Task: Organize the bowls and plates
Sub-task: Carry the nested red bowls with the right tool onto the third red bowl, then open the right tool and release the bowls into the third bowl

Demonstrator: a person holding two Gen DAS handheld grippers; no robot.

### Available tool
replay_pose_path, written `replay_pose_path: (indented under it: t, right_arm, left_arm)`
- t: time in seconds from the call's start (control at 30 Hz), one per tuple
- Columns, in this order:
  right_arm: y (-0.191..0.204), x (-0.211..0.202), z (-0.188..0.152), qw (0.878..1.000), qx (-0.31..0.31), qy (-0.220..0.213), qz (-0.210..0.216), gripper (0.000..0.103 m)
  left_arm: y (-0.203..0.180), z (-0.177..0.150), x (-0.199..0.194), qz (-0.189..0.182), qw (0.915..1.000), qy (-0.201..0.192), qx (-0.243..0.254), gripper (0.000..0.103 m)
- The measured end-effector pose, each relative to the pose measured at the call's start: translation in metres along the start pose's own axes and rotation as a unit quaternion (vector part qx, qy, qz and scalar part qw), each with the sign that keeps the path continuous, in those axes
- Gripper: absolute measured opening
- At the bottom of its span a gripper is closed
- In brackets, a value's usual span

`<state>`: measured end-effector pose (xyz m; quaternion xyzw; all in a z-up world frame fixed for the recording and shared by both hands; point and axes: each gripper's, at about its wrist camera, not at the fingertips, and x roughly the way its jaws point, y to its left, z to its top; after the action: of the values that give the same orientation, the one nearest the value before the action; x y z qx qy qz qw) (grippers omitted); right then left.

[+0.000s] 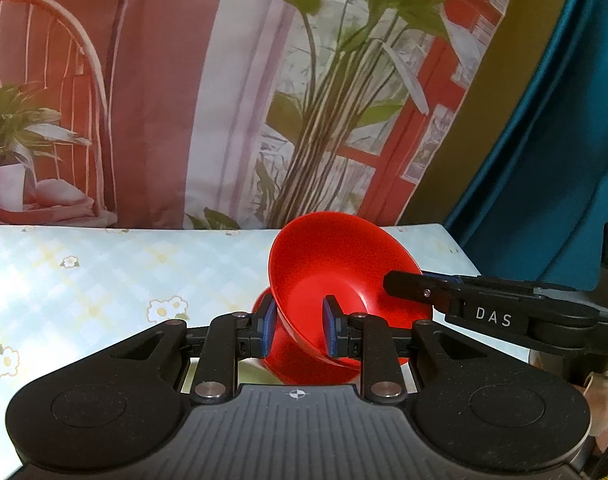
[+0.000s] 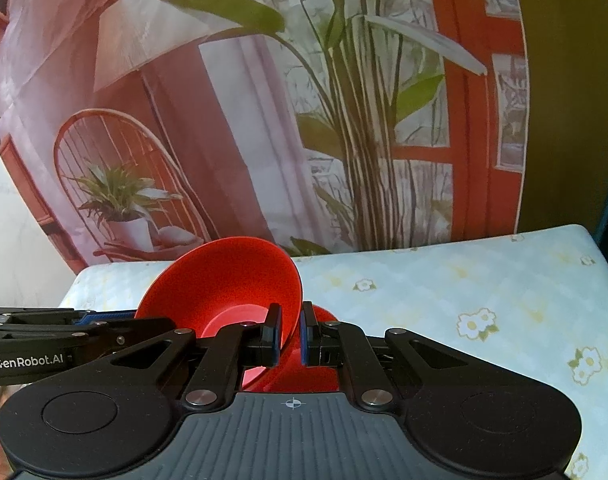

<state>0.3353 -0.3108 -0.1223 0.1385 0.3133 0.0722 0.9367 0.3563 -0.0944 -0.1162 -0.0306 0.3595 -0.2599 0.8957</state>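
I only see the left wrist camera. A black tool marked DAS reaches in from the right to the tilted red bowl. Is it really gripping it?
Observer: Yes. The right gripper is shut on the glossy red round bowl: its fingers pinch the rim, one inside, one outside.
Operator: Does my own tool carry a name too?
Observer: The left gripper has white lettering on its side: GenRobot.AI.
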Motion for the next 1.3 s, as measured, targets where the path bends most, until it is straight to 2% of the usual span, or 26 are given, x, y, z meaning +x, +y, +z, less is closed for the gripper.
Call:
replay_pose_path:
  t: [0.3,0.73,1.3]
  right_arm:
    - [0.001,0.027,0.013,1.0,-0.001,0.011,-0.001,0.009]
    - [-0.019,0.046,-0.012,0.999,0.012,0.041,-0.013,0.009]
    - [-0.011,0.05,-0.026,0.998,-0.022,0.049,-0.027,0.013]
  left_arm:
    - [0.014,0.01,0.022,0.006,0.9998,0.017,-0.011,0.026]
    - [0.014,-0.014,0.057,0.006,0.9984,0.056,0.004,0.026]
    - [0.015,-0.016,0.064,0.018,0.9977,0.065,0.007,0.027]
